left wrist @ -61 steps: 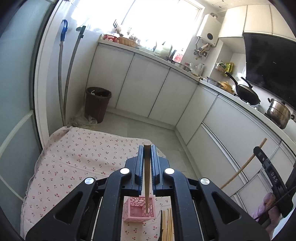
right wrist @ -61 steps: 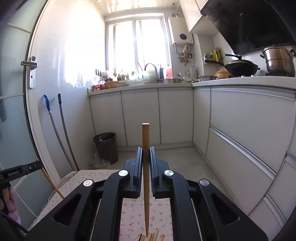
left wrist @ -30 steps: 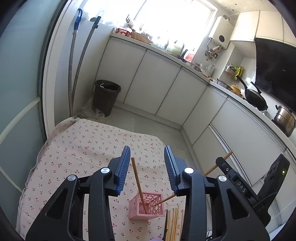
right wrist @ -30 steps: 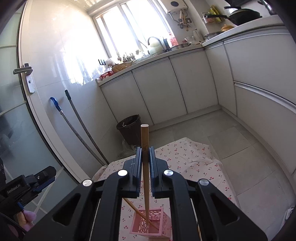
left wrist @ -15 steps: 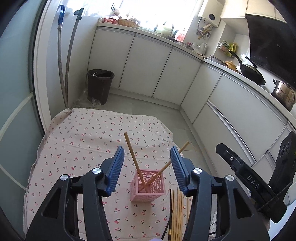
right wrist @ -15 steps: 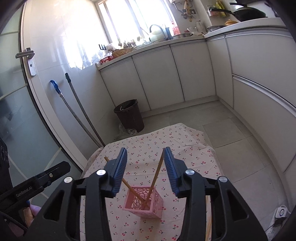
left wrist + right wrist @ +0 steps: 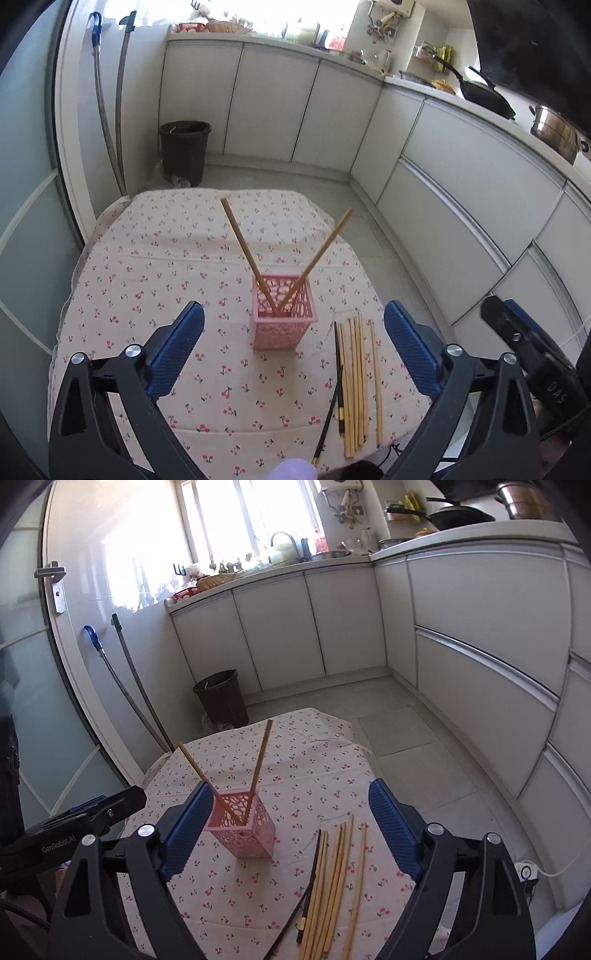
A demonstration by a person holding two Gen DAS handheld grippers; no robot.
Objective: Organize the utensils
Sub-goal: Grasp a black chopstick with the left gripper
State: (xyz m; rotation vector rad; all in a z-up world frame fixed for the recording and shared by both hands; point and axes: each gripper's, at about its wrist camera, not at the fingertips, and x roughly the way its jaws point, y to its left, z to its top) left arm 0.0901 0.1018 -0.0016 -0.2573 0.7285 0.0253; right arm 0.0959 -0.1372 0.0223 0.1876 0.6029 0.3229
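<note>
A pink perforated holder [image 7: 282,314] [image 7: 245,829] stands on the cherry-print tablecloth [image 7: 155,266] [image 7: 314,771]. Two wooden chopsticks [image 7: 243,251] [image 7: 258,764] lean apart in it. Several more wooden chopsticks and two dark ones [image 7: 356,380] [image 7: 332,878] lie flat to the holder's right near the front edge. My left gripper [image 7: 293,347] is open and empty, above and in front of the holder. My right gripper [image 7: 290,827] is open and empty, also above the table front.
A dark bin [image 7: 184,151] [image 7: 221,698] stands on the floor beyond the table. Two mop handles [image 7: 110,110] lean on the left wall. White cabinets [image 7: 461,192] run along the back and right. A wok and a pot [image 7: 554,127] sit on the counter.
Both grippers opened and let their chopsticks drop into the pink holder. Both then pulled back and up, jaws spreading wider.
</note>
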